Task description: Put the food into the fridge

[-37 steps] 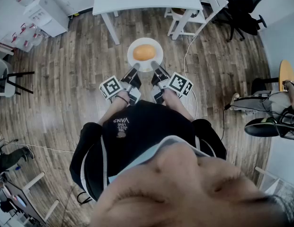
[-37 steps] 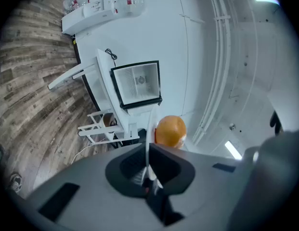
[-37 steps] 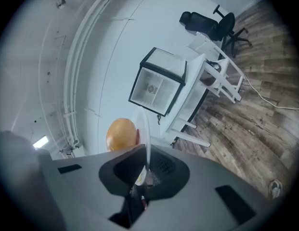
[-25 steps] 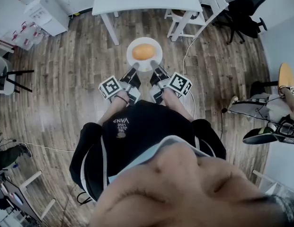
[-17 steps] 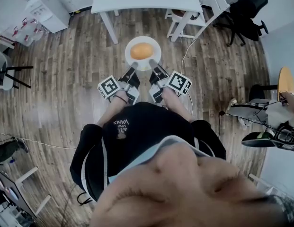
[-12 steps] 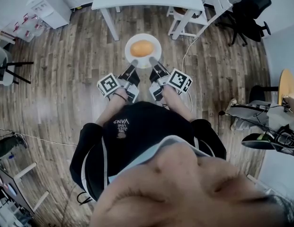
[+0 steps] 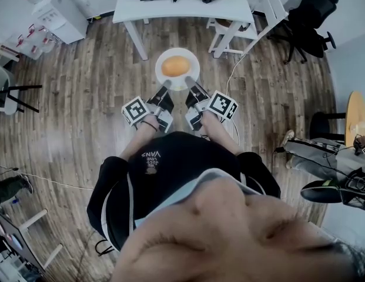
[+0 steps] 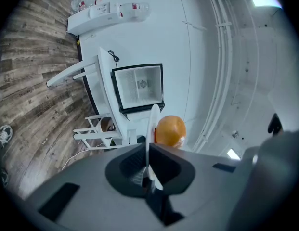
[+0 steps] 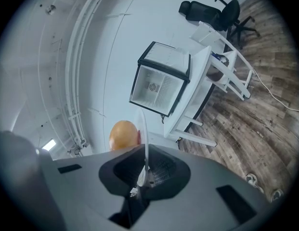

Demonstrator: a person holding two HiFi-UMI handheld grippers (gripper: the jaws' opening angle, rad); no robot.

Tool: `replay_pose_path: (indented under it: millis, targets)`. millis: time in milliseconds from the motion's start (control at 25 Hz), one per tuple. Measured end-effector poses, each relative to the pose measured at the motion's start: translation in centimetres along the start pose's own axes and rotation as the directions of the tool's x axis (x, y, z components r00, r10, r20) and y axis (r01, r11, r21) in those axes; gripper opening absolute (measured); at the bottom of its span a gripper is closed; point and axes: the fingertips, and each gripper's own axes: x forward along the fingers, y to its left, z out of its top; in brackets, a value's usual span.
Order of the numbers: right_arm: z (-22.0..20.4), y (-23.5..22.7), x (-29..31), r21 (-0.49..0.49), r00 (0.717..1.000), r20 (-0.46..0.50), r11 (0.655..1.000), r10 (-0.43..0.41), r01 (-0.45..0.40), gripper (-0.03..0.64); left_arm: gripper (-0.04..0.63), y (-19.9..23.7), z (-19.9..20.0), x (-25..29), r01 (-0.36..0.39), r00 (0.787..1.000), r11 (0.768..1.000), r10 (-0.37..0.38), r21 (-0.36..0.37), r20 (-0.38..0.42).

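A white plate (image 7: 193, 60) carries a round orange food (image 7: 175, 66) and hangs level above the wood floor. My left gripper (image 7: 166, 85) is shut on the plate's near-left rim and my right gripper (image 7: 190, 84) on its near-right rim. The left gripper view shows the plate (image 8: 152, 121) edge-on in the jaws of the left gripper (image 8: 150, 176), with the orange food (image 8: 169, 131) beside it. In the right gripper view the plate (image 9: 142, 129) sits in the right gripper (image 9: 142, 178), the orange food (image 9: 123, 134) to its left. Ahead, a small black-framed fridge (image 8: 138, 87) (image 9: 161, 85) stands open on a white table (image 7: 182, 7).
A white stool (image 7: 238, 25) stands by the table's right legs and a black office chair (image 7: 311, 7) beyond it. A white shelf unit (image 7: 50, 10) is at the far left. A cable (image 7: 236, 69) lies on the floor. Another person's legs (image 7: 317, 157) show at the right edge.
Both grippers and the plate have moved a little toward the table and fridge, still holding the plate level. The person's legs at the right edge have shifted.
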Motion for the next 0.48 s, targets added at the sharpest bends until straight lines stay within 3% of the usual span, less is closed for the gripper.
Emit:
replay_pose_path:
  millis: [480]
  targets:
    - [4.1,-0.7,7.2,0.005,0.999,0.022,1.000,-0.029,0.029,0.026,0.025,1.8,6.6,5.1,-0.017,0.999,1.000,0.017,-0.012,-0.033]
